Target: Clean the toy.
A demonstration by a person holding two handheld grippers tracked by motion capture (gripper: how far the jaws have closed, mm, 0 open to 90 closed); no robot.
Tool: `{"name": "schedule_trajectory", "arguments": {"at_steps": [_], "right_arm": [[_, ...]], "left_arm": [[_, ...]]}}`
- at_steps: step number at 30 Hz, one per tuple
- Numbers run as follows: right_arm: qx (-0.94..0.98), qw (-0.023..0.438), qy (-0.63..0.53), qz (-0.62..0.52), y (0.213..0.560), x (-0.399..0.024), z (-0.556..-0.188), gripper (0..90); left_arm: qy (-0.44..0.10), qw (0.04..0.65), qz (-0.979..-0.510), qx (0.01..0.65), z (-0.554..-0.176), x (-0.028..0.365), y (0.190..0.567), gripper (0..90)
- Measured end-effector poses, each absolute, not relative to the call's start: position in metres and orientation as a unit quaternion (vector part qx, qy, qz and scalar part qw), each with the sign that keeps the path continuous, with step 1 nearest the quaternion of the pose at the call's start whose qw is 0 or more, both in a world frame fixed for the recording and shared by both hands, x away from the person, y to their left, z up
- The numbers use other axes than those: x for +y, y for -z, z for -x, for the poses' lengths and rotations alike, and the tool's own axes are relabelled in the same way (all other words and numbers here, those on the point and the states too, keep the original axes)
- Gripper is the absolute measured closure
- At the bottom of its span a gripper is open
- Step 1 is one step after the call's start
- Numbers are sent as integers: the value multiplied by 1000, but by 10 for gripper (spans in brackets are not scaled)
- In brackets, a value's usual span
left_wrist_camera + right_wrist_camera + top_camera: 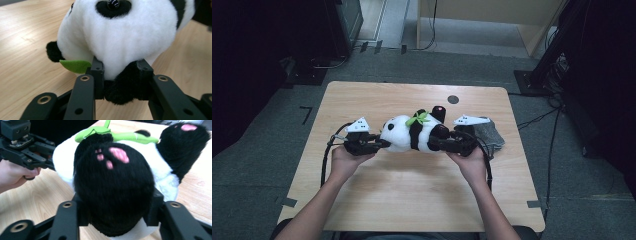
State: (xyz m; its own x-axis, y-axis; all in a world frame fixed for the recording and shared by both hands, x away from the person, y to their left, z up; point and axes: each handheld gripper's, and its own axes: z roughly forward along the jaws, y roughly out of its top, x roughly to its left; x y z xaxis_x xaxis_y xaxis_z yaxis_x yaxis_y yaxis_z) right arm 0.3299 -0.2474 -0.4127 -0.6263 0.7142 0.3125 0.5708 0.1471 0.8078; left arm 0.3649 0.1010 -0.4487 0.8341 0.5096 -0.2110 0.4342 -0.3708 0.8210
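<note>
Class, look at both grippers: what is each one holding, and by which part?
Both hold the panda plush. The left gripper pinches a black ear on its head; the right gripper clamps a black foot with pink pads.

Both forearms enter from the bottom of the high view. The left gripper (pixel 379 144), held left of centre, is clamped with its jaws pointing right. The right gripper (pixel 434 142), held right of centre, points left, its jaws pressed on black plush.

Light wood-grain bench (pixel 412 185) on grey carpeted floor (pixel 257 150). Lying on it: plush panda (pixel 409 132) at centre, folded grey cloth (pixel 492 135) near right edge.
</note>
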Motion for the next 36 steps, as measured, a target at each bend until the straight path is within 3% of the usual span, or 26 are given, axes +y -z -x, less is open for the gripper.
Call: {"name": "schedule_trajectory", "arguments": {"at_steps": [11, 16, 19, 24, 31, 34, 36], "right_arm": [[765, 108, -514, -373, 424, -258, -331, 251], [764, 68, -541, -345, 437, -265, -330, 90], [767, 89, -534, -344, 440, -256, -330, 19], [770, 137, -512, -356, 443, -244, -329, 33], [785, 162, -482, -353, 443, -243, -329, 378], [781, 149, -480, -370, 438, -245, -327, 479], [778, 155, -482, -372, 434, -247, -326, 503]], "left_arm": [[-12, 506, -809, 298, -369, 112, 443, 730], [3, 524, -797, 302, -369, 116, 437, 730], [14, 527, -796, 297, -367, 114, 435, 729], [19, 518, -802, 298, -364, 107, 433, 724], [2, 506, -809, 300, -362, 100, 435, 695], [-20, 502, -813, 294, -360, 97, 436, 634], [-20, 502, -814, 291, -362, 96, 438, 527]]}}
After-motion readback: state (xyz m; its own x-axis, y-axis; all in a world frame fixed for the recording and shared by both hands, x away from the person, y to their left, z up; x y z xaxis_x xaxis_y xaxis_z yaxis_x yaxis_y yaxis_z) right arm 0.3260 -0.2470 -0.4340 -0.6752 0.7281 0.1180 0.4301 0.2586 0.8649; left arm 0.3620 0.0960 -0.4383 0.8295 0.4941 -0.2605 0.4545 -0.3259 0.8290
